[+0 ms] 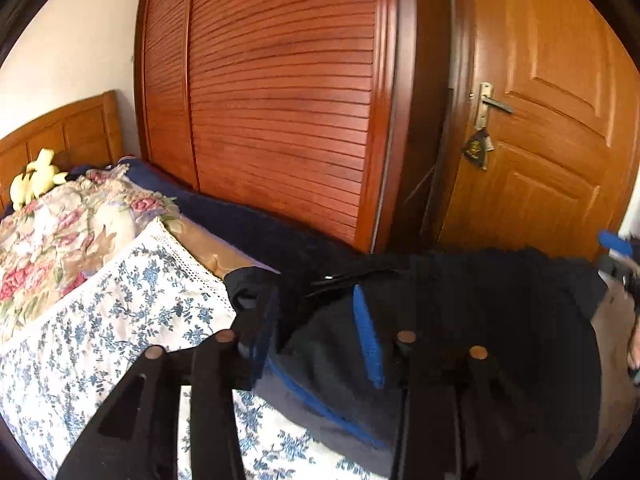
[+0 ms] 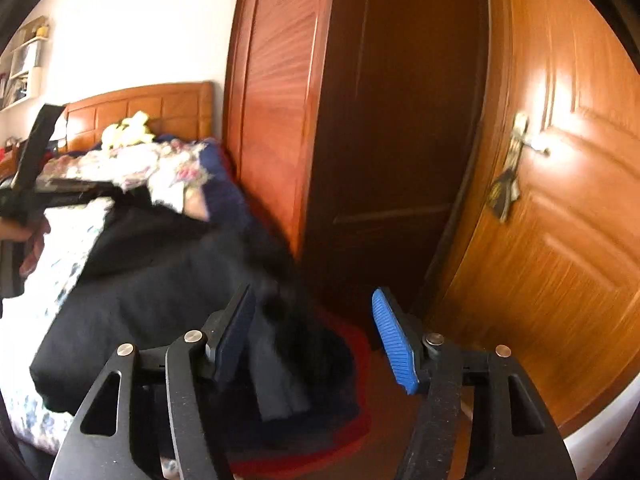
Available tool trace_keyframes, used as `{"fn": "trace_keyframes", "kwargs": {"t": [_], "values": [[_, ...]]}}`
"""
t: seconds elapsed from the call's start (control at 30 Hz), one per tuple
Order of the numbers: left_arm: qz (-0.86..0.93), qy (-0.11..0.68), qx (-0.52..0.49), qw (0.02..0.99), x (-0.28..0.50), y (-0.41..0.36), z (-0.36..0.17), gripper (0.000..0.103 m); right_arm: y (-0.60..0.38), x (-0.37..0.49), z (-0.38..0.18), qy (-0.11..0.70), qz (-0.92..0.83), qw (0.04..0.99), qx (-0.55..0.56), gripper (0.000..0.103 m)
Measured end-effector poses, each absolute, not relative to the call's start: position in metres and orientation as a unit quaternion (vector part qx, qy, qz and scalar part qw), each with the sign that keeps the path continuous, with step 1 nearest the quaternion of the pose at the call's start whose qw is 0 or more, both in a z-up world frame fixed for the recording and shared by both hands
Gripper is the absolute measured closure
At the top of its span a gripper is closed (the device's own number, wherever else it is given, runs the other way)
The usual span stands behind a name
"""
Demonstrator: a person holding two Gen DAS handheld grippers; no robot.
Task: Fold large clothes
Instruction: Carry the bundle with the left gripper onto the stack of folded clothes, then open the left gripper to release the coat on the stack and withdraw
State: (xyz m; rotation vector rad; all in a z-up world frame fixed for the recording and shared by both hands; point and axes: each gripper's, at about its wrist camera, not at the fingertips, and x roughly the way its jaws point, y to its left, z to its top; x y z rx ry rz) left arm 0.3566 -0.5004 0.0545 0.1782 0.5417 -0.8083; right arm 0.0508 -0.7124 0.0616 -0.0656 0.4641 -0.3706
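A large dark garment (image 1: 480, 300) with blue trim lies spread across the near corner of the bed; in the right wrist view the garment (image 2: 140, 300) droops over the bed's edge toward the floor. My left gripper (image 1: 314, 332) stands open low over it, the cloth lying between and under the pads without being pinched. One blue pad (image 1: 368, 336) shows clearly. My right gripper (image 2: 316, 340) is open at the garment's hanging end, with its dark pad against the cloth's side and its blue pad (image 2: 394, 344) out over the floor. Nothing is gripped.
The bed carries a blue-flowered white sheet (image 1: 120, 320), a rose-patterned quilt (image 1: 60, 232) and a yellow plush toy (image 1: 38, 178) by the headboard. A louvred wardrobe (image 1: 280, 100) stands close beside the bed. A wooden door (image 1: 552, 128) has keys on its handle. A red rug (image 2: 352, 432) covers the floor.
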Motion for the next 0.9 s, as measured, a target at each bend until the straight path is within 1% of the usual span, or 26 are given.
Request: {"fn": "trace_keyframes", "kwargs": {"t": [0.03,0.1,0.13,0.37,0.47,0.6,0.77,0.9], "values": [[-0.388,0.254,0.088,0.882,0.351,-0.496,0.057,0.063,-0.711,0.051,0.066,0.223,-0.173,0.959,-0.033,0.040],[-0.391,0.242,0.092,0.883,0.338,-0.486,0.062,0.056,-0.700,0.056,0.076,0.214,-0.150,0.965,-0.033,0.040],[-0.394,0.234,0.092,0.884,0.329,-0.480,0.066,0.047,-0.695,0.060,0.078,0.214,-0.138,0.967,-0.031,0.040],[-0.410,0.201,0.080,0.886,0.289,-0.445,0.084,0.046,-0.667,0.103,0.064,0.241,-0.081,0.967,-0.028,0.044],[-0.416,0.195,0.074,0.885,0.278,-0.431,0.088,0.045,-0.671,0.122,0.048,0.273,-0.087,0.958,-0.029,0.044],[-0.413,0.193,0.081,0.887,0.273,-0.421,0.092,0.044,-0.692,0.131,0.016,0.322,-0.112,0.940,0.002,0.046],[-0.397,0.183,0.084,0.896,0.266,-0.405,0.096,0.044,-0.699,0.135,0.001,0.341,-0.113,0.933,0.016,0.046],[-0.365,0.165,0.081,0.913,0.259,-0.385,0.099,0.044,-0.694,0.123,0.011,0.327,-0.127,0.936,0.017,0.046]]}}
